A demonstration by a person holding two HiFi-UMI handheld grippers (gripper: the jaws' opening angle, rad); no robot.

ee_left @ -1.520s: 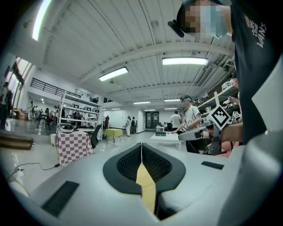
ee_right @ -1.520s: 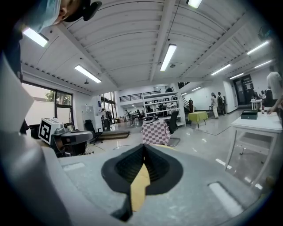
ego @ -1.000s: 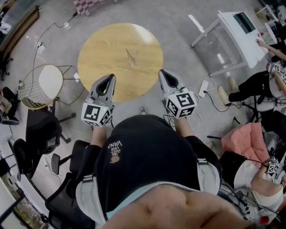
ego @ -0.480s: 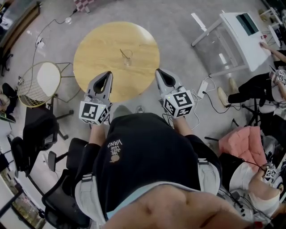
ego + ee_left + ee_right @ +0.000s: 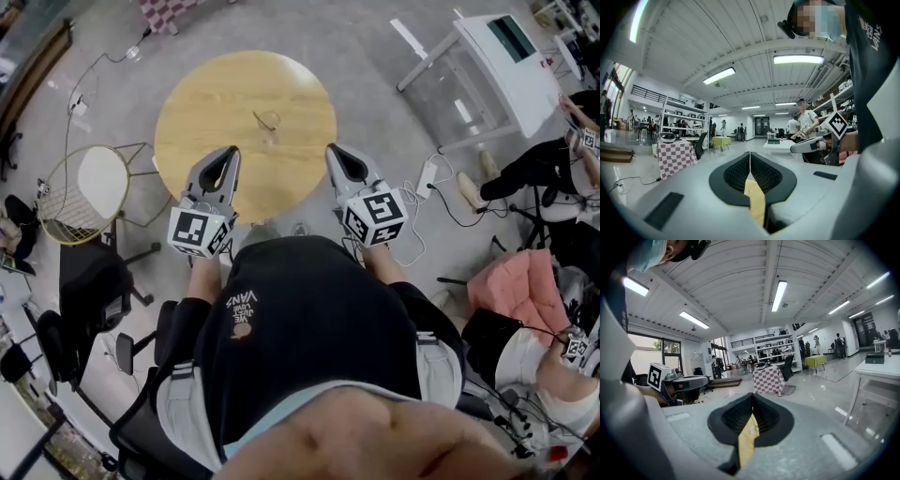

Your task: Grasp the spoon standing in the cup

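A clear glass cup [image 5: 269,123] with a thin spoon [image 5: 262,117] leaning in it stands near the middle of the round wooden table [image 5: 206,103]. My left gripper [image 5: 231,150] is held over the table's near edge, left of and below the cup, its jaws meeting at the tips with nothing in them. At the table's near right edge, my right gripper [image 5: 332,150] is likewise shut and empty. In the left gripper view the jaws [image 5: 750,153] are closed, with tabletop showing below. In the right gripper view the shut gripper [image 5: 752,395] has the cup [image 5: 753,429] faintly visible in the gap.
A wire chair with a white seat [image 5: 82,184] stands left of the table. Black office chairs [image 5: 89,281] sit at lower left. A white desk [image 5: 497,56] is at upper right, with cables and a power strip [image 5: 427,178] on the floor. Seated people [image 5: 553,169] are at the right.
The head view has shifted slightly, so the table sits a little differently in frame. Both grippers stay shut and hold about the same place near the table's near edge.
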